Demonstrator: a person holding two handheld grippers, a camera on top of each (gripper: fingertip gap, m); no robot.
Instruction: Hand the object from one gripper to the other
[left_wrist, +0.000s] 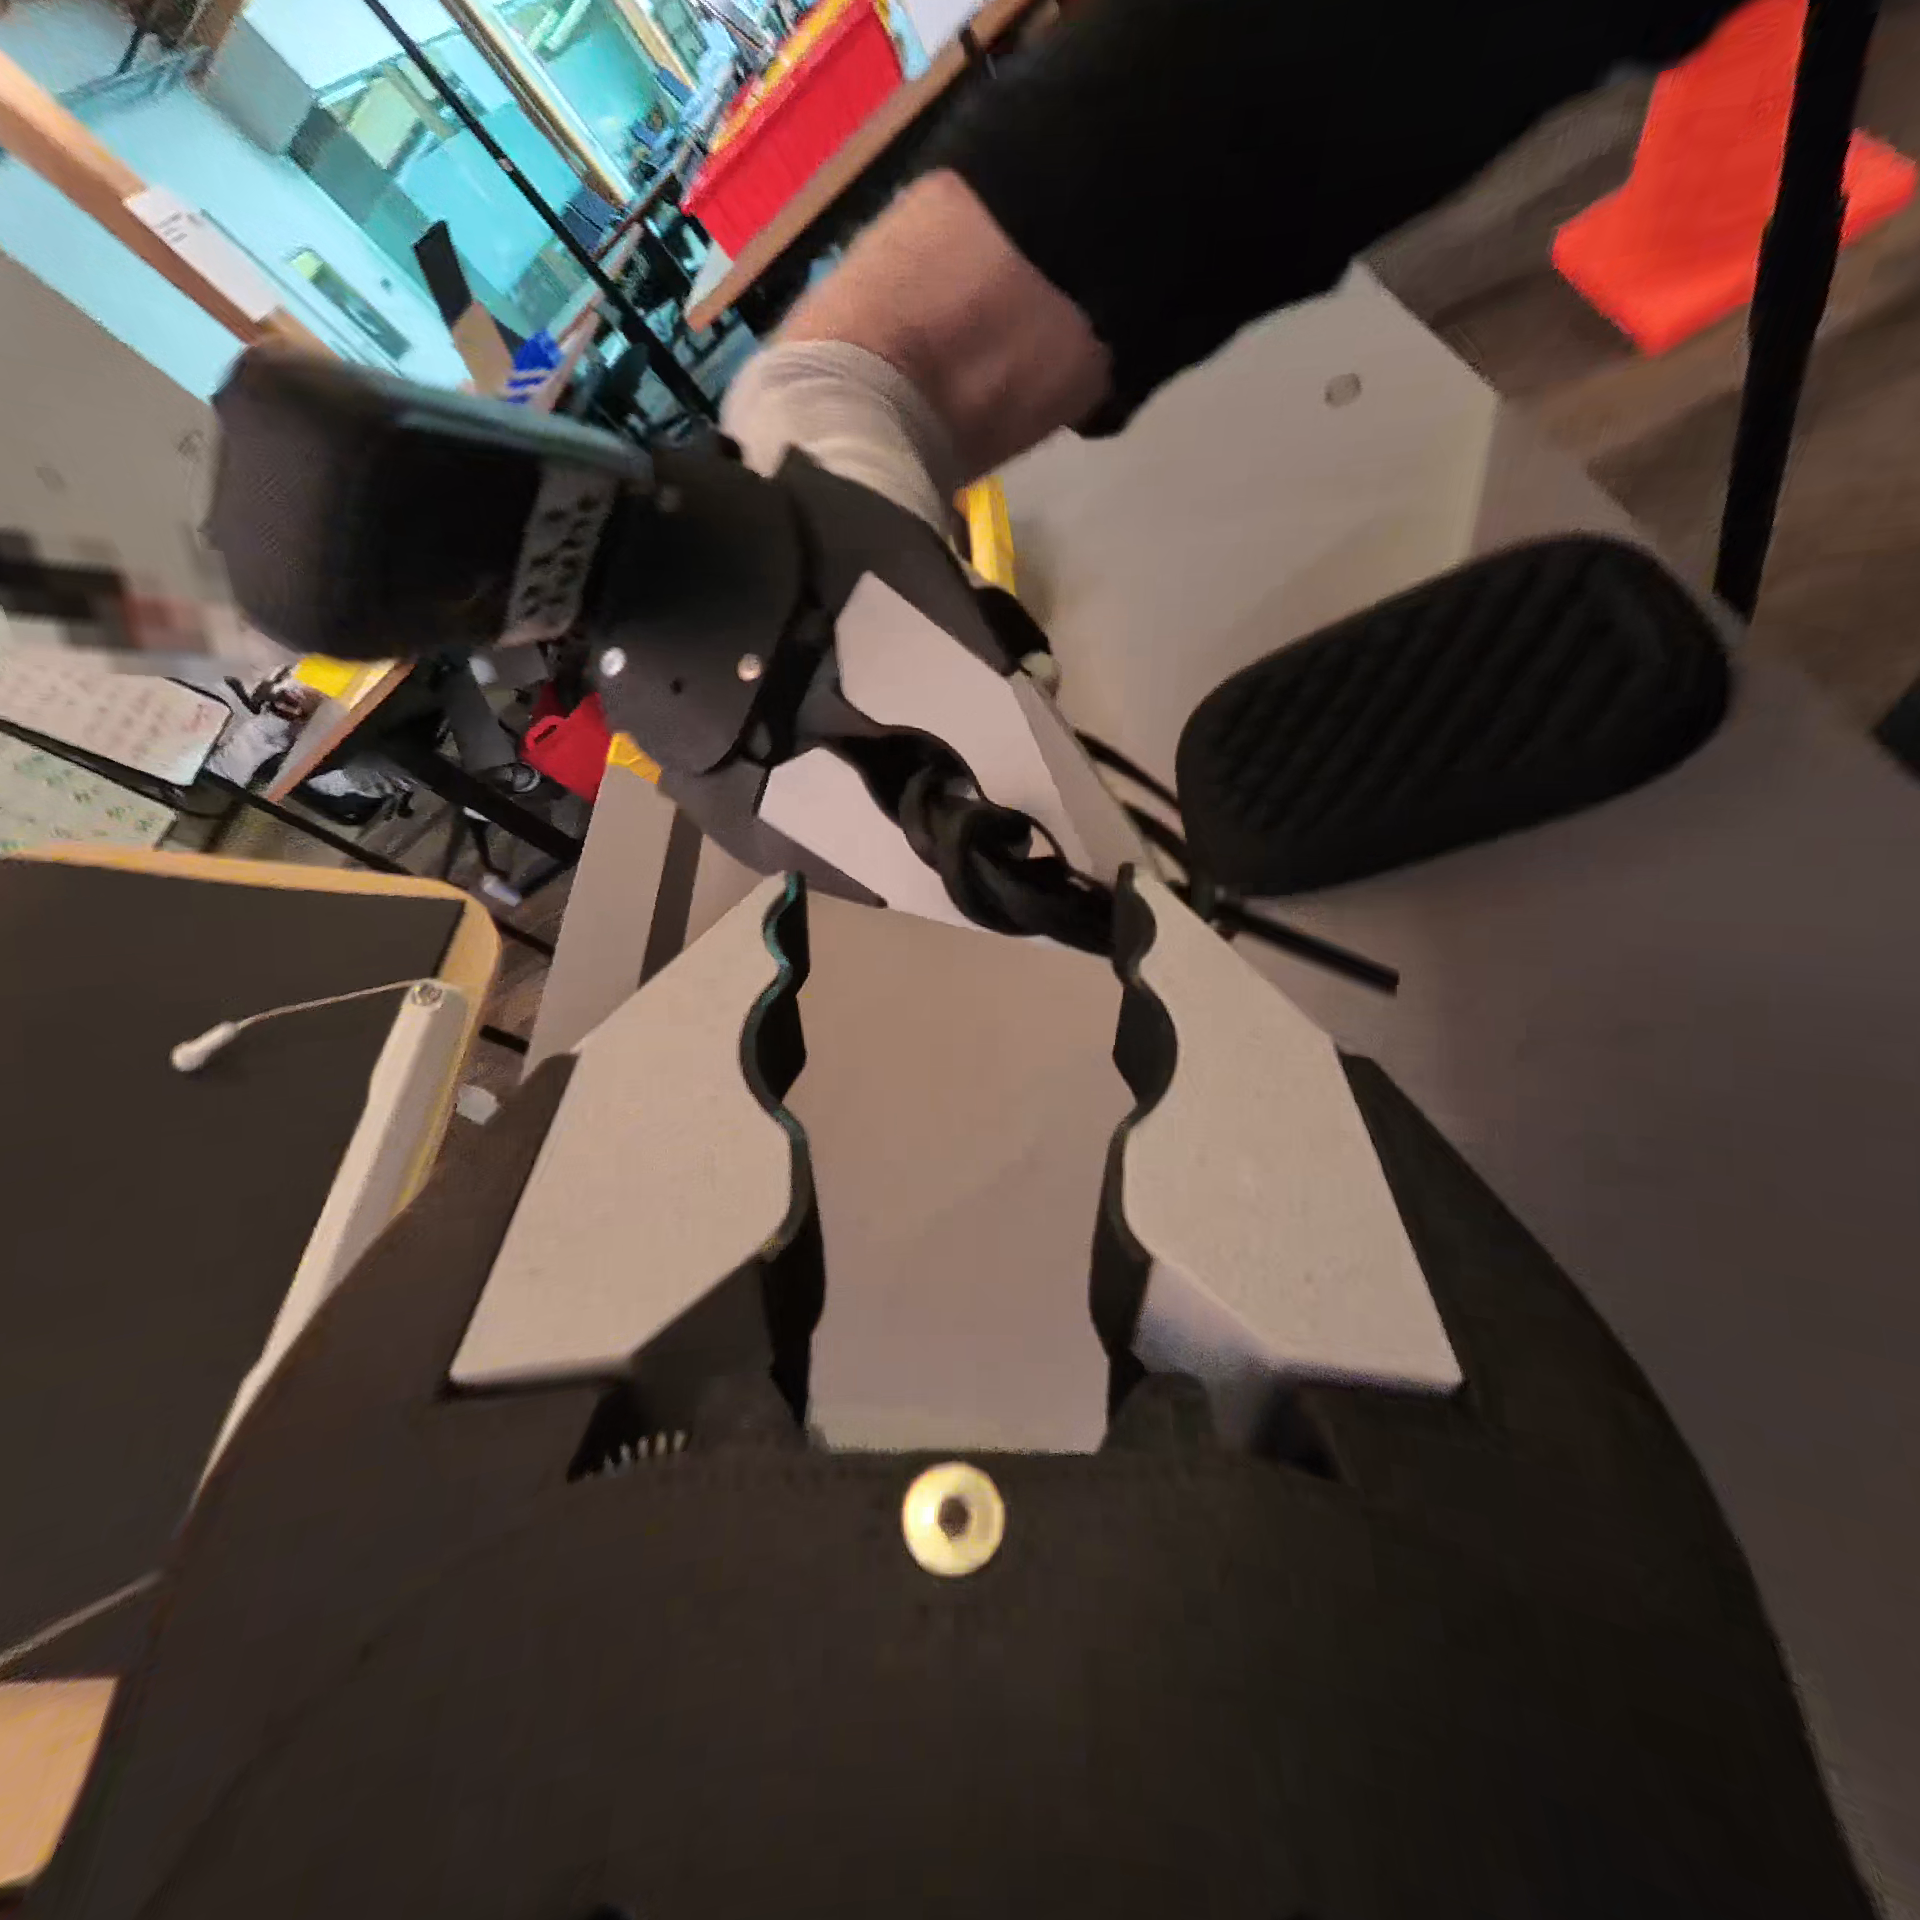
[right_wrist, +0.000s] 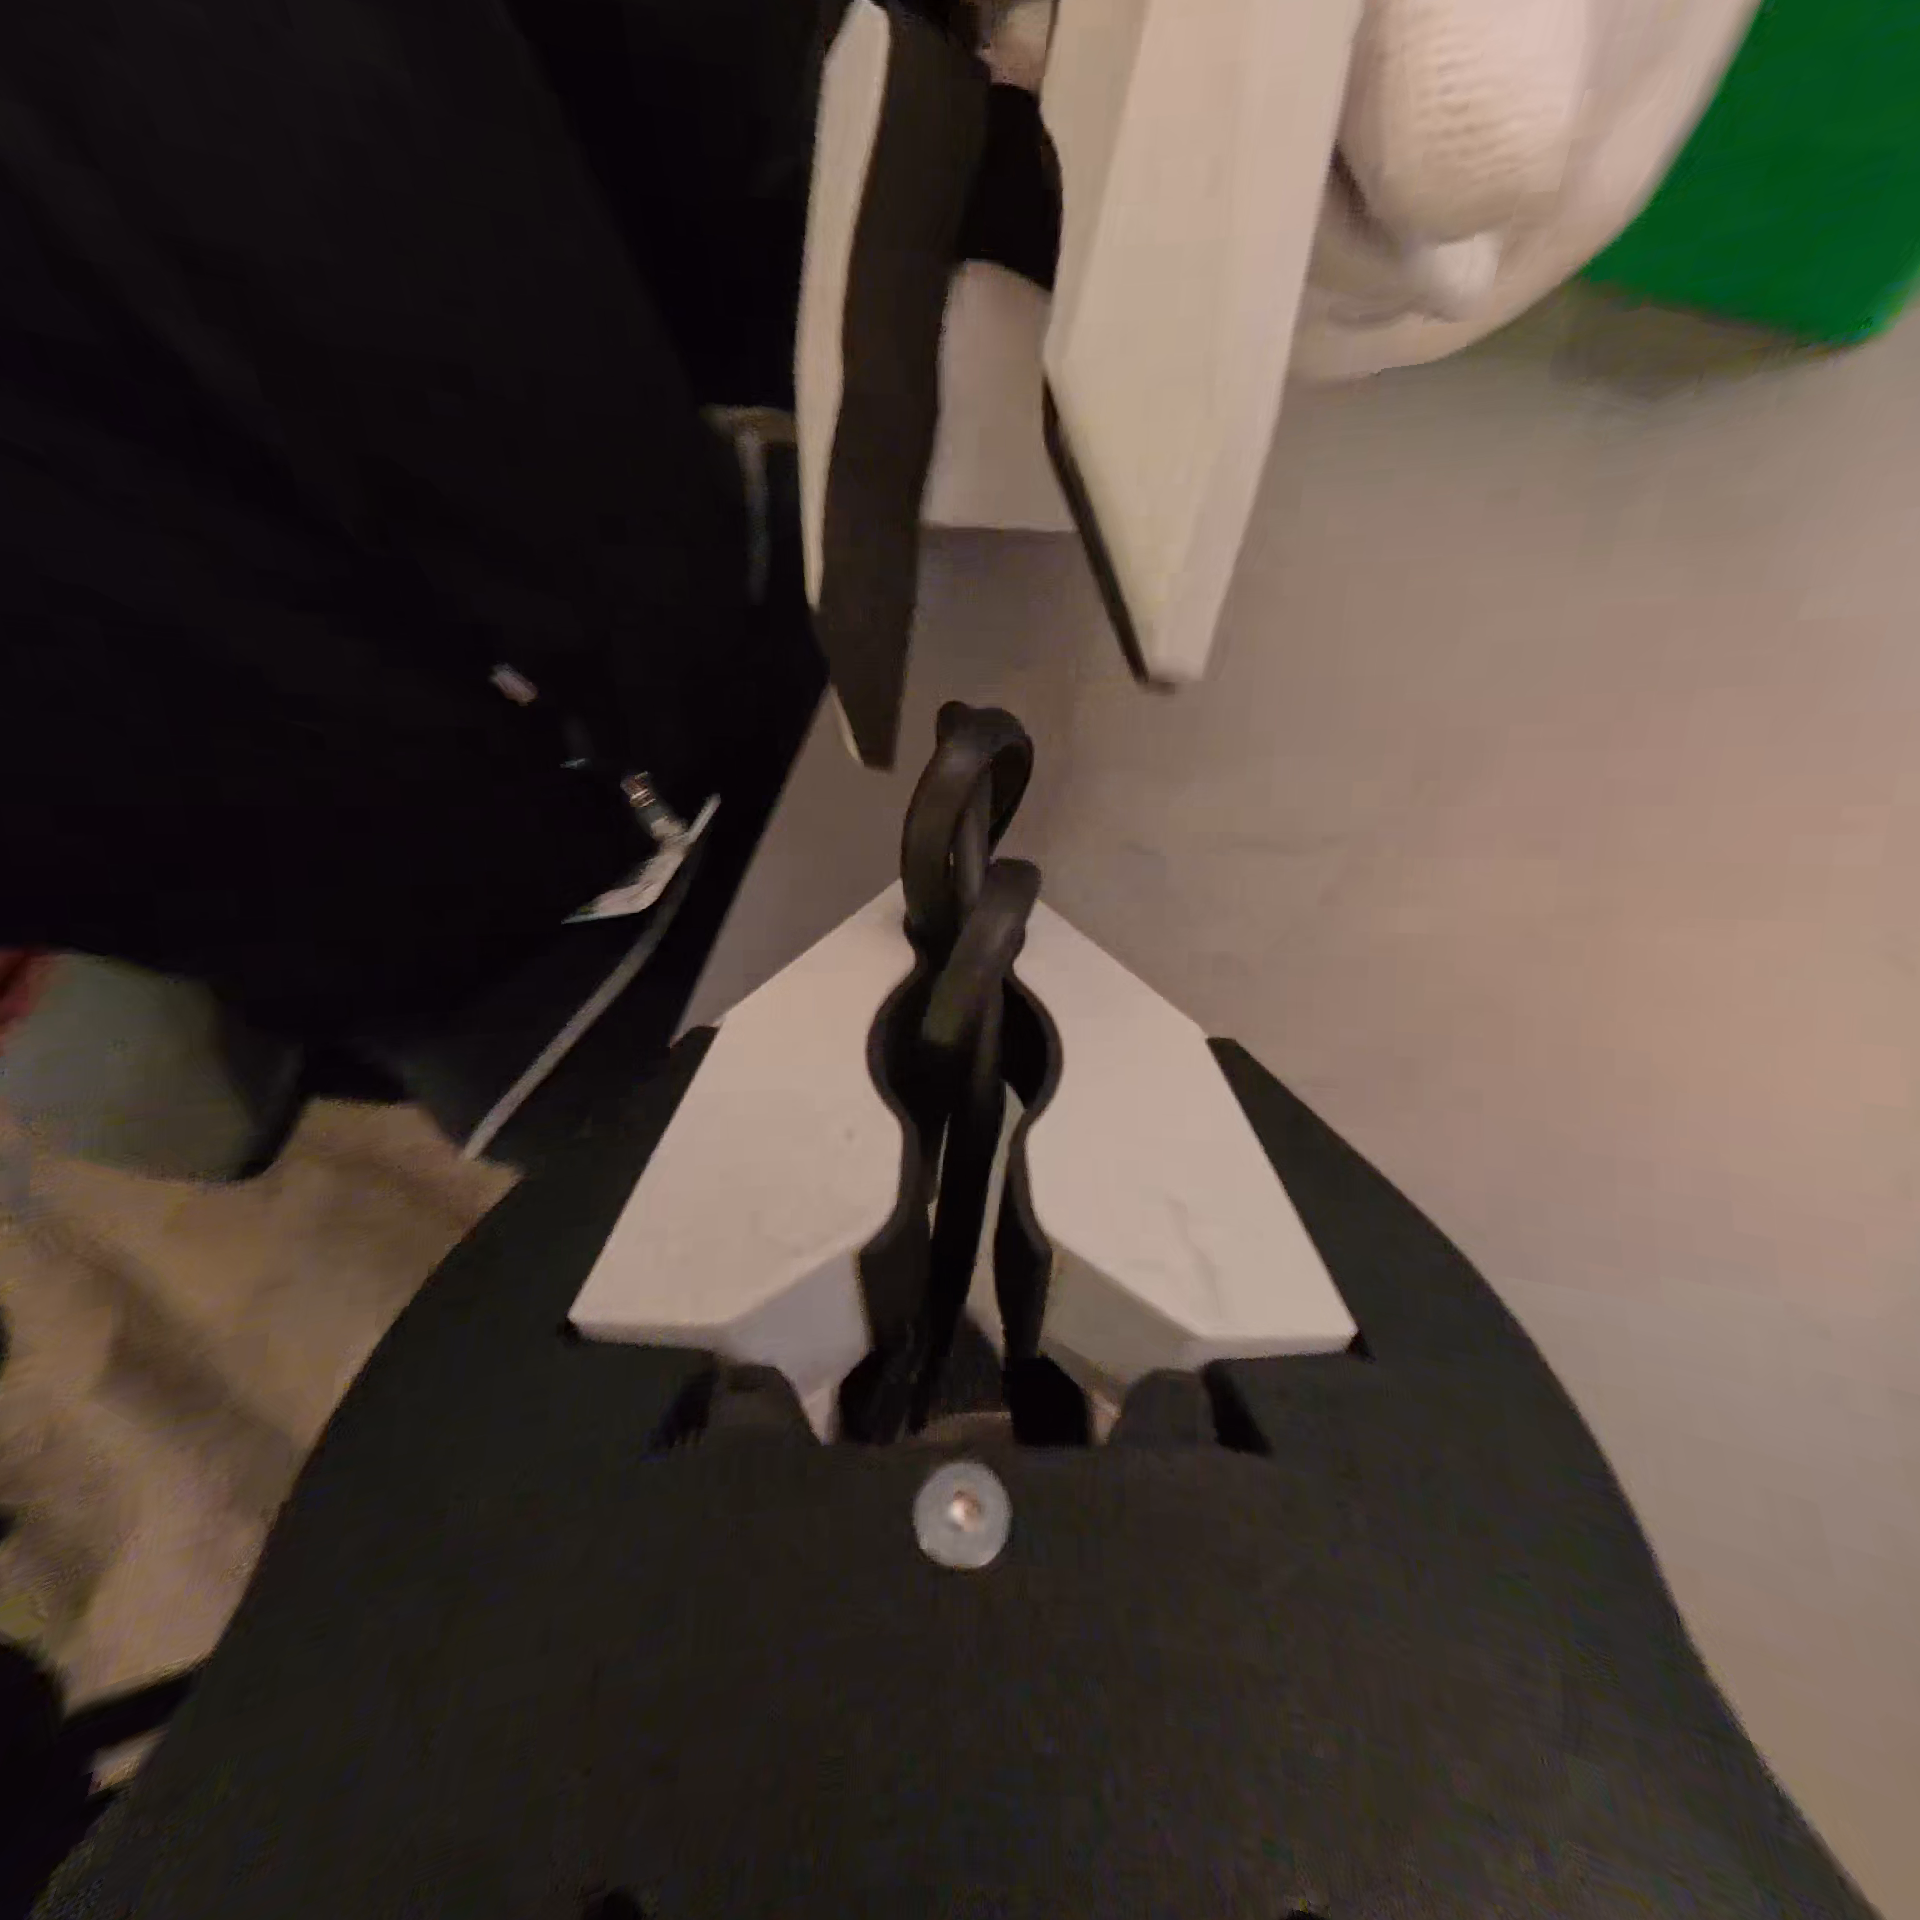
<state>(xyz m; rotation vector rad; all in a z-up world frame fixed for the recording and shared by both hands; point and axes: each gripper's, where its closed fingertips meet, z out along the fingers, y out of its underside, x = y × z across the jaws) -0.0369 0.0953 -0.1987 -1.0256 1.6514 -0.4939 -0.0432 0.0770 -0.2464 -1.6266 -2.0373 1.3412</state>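
Jaws first: the left gripper (left_wrist: 956, 914) stands wide, its two white fingers apart with bare grey surface showing between them, while the right gripper (right_wrist: 961, 914) is pinched narrow on a bundle of black cord (right_wrist: 966, 883). From the right wrist view the cord runs up the slot between the scalloped black pads, and two loops of it stick out past the fingertips. The left gripper's fingers hang just beyond those loops, one to either side and not touching them as far as I can tell.

From the left wrist view the right gripper comes in from the upper left, pointing down toward the gap of the open one. The cord's twisted end (left_wrist: 1023, 862) sits right at the tip of the left gripper's right-hand finger, close enough that I cannot say whether it touches. A person's hand (left_wrist: 935, 343) in a black sleeve holds the right gripper from behind, with white cloth wrapped at the grip.

All of this hangs over a pale grey desk (left_wrist: 1558, 1143). A black ribbed case (left_wrist: 1455, 717), oval and zipped, lies near the far right side of the desk, well clear of both grippers. A thin black stick (left_wrist: 1299, 945) rests just in front of it. Off the desk's left edge sits a dark-topped table (left_wrist: 208, 1143) with a wooden rim.
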